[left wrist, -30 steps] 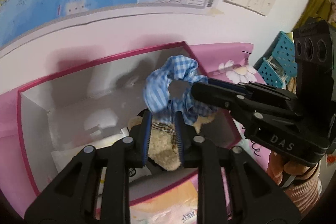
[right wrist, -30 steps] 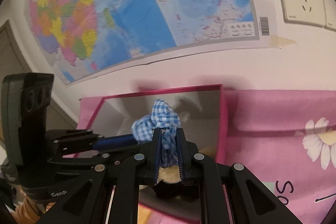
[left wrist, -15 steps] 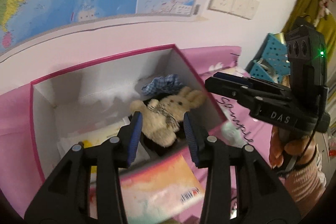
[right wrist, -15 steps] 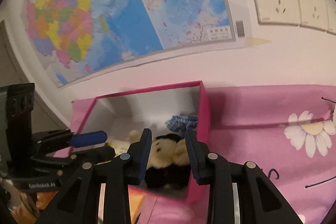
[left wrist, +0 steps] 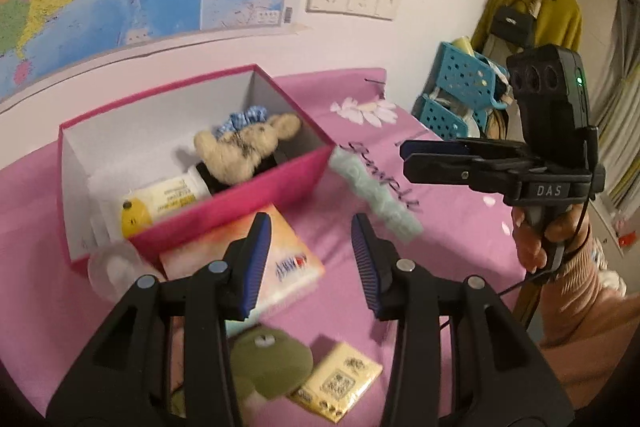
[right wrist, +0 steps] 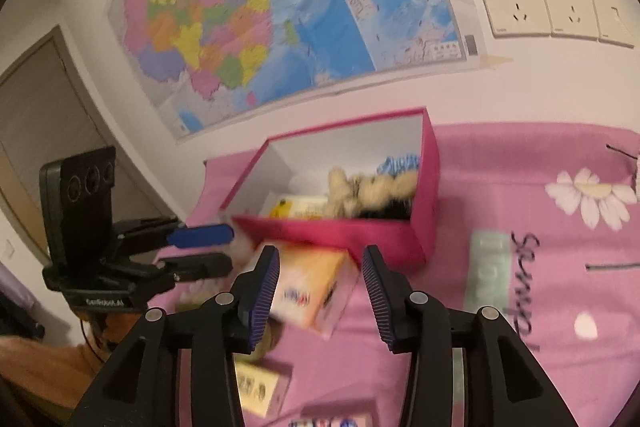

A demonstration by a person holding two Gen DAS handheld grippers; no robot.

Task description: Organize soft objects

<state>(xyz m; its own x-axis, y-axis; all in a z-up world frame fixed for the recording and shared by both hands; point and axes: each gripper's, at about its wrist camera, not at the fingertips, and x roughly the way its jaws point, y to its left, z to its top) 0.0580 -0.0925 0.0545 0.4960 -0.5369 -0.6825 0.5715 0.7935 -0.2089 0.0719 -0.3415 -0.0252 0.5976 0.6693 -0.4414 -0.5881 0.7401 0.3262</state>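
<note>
We see only a sliver of the blue checked scrunchie (left wrist: 240, 118) behind the plush rabbit (left wrist: 244, 149) in the pink box (left wrist: 224, 205); the box's near wall hides the rabbit's lower body; our left gripper's fingers (left wrist: 256, 263) partly cover the green plush toy (left wrist: 268, 363); the right wrist view is motion-blurred, so the tissue pack's (right wrist: 310, 295) print is unreadable.

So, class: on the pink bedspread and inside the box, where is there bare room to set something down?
Free: the back-left floor of the pink box, behind the yellow tube; and bare bedspread right of the mint towel. Crowded: the box's right end, with the plush bunny and scrunchie, and the front, with tissue pack, green plush, yellow packet.
</note>
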